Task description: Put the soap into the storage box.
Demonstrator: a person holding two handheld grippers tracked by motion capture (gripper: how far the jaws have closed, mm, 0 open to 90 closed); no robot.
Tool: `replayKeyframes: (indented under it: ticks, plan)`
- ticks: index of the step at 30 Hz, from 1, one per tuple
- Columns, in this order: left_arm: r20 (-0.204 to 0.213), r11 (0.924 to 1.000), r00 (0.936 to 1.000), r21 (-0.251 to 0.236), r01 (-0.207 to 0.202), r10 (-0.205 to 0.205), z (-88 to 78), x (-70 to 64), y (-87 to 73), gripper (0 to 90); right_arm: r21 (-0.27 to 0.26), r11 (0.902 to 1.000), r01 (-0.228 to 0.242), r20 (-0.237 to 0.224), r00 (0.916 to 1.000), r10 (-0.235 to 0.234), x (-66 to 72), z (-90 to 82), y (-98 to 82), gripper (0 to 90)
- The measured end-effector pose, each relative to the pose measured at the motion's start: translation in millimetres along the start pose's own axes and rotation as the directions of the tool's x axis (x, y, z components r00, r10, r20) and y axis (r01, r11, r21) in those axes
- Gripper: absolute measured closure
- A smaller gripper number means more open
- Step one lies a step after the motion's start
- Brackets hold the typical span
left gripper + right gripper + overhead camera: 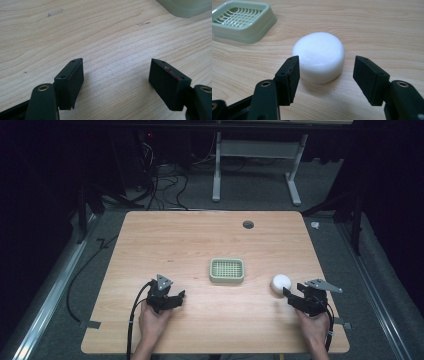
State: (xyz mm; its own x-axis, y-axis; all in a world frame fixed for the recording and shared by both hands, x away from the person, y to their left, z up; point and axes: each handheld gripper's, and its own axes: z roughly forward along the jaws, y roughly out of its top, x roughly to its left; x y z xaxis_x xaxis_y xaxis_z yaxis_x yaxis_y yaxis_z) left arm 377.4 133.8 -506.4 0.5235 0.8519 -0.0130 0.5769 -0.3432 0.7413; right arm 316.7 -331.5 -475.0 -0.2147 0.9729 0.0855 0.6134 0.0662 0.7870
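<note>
White soap bar [319, 57] lies flat on the worktop [200, 245], right of the green dish [227, 270] — just ahead of the right gripper [325, 72], fingers apart, untouched. Bar is best straddled squarely, then clamped low. Left gripper [116, 80] idles, fingers apart, nothing held.

High view looks down on the table [210, 330]; both gripper views skim it closely, sharing the green tray [257, 32].

You have two grippers in hand, the left gripper [172, 296] and the right gripper [289, 296]; one white soap bar [319, 56]; one green slatted soap dish [242, 20]; one wooden table [200, 240] beneath them all.
</note>
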Motion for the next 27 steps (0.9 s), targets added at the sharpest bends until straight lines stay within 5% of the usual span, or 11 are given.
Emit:
replayKeyframes:
  ticks: [8,12,27]
  plan:
    - [-0.002,1.0,1.0,-0.001,0.002,-0.002,-0.3,-0.4,-0.3,28.5,-0.02,0.9997,-0.016,0.01,0.9998,0.016,-1.7,2.2,-7.9,33.7]
    - [-0.007,1.0,1.0,-0.001,0.006,-0.006,-0.7,-0.9,-0.7,28.5,0.016,0.9996,0.022,0.021,0.9995,-0.022,-1.5,6.7,-9.3,31.0]
    - [-0.007,1.0,1.0,-0.001,0.007,-0.007,-0.7,-0.9,-0.7,28.5,0.044,0.9981,0.042,0.02,0.9989,-0.043,-1.2,18.4,-6.1,22.6]
